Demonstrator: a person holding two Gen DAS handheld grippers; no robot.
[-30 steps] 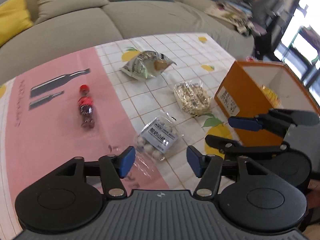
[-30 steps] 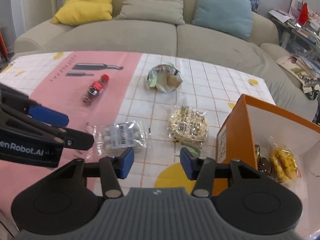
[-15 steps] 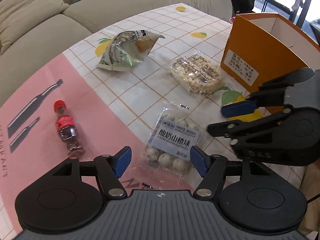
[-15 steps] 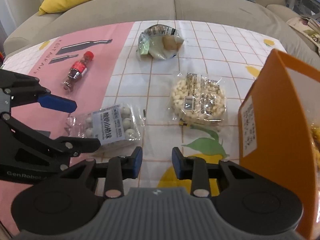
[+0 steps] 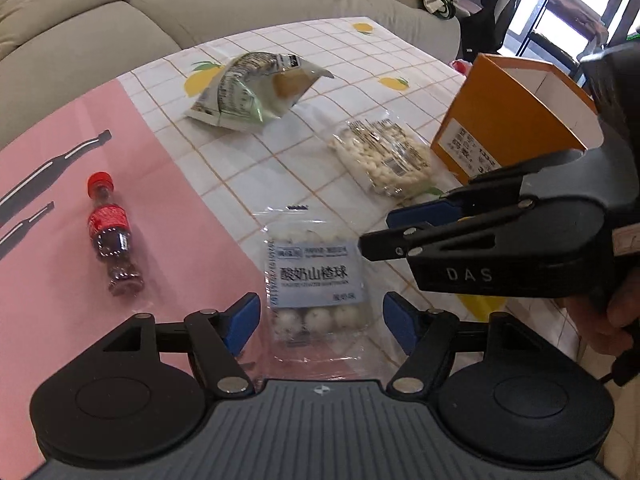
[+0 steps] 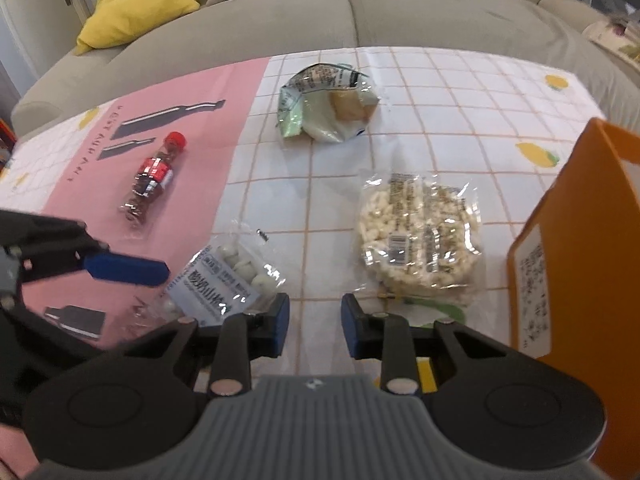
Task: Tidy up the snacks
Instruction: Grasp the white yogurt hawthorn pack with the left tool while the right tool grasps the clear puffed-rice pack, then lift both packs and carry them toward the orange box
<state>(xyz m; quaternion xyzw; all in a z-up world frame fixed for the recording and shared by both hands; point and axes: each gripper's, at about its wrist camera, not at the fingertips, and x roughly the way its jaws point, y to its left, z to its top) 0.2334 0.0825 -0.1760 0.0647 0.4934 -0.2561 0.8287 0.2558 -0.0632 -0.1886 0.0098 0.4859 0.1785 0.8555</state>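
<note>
A clear bag of white yogurt balls [image 5: 316, 280] lies on the table between the open fingers of my left gripper [image 5: 320, 322], which hangs low over its near end. The bag also shows in the right wrist view [image 6: 224, 284]. My right gripper [image 6: 314, 326] is open and empty, just right of that bag; in the left wrist view it reaches in from the right [image 5: 384, 232]. A pack of puffed rice snacks [image 6: 420, 240], a green-white snack bag [image 6: 328, 108] and a small cola bottle [image 6: 154, 178] lie farther off. The orange box [image 6: 576, 248] stands at the right.
The table has a pink and white checked cloth [image 6: 460, 92]. A grey sofa [image 6: 360, 12] with a yellow cushion [image 6: 140, 4] runs behind it. Shelves and clutter [image 5: 560, 20] stand beyond the table's right end.
My left gripper has moved forward and down so the bag of yogurt balls now lies between its fingers. My right gripper has come lower and closer to the table, its fingers a little narrower than at first.
</note>
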